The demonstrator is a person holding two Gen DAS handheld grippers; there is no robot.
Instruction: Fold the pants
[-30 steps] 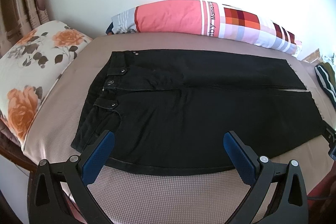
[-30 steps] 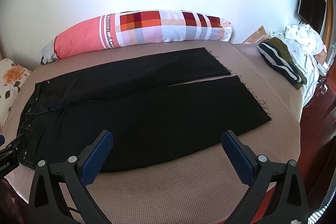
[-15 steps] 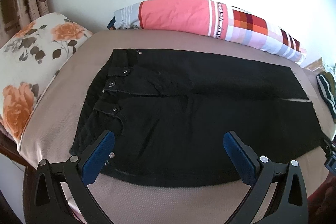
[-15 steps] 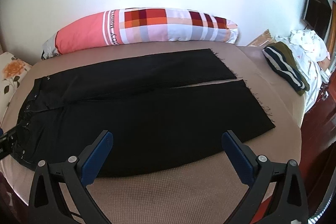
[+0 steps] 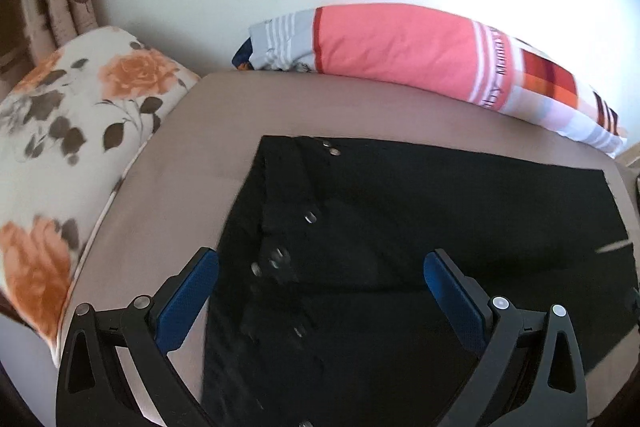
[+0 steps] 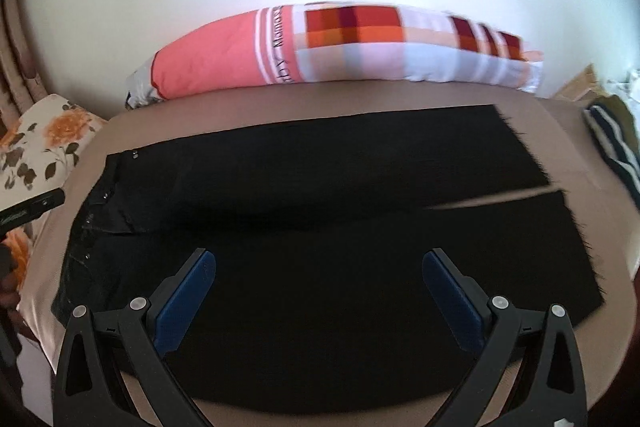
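Left hand-held gripper [image 5: 320, 291]: jaws spread wide, grasping nothing, above waistband of black denim pants [image 5: 420, 227]. Pants lie flat, unfolded, on beige bed [image 6: 568, 131]. Right hand-held gripper [image 6: 320, 291]: released, above near leg. No fold made; all folding left.

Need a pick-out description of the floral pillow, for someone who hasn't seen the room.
Start at the brown bed with the black pants. The floral pillow lies at its waistband end. It alone is white with orange roses; the long pillow by the wall is pink and checked.
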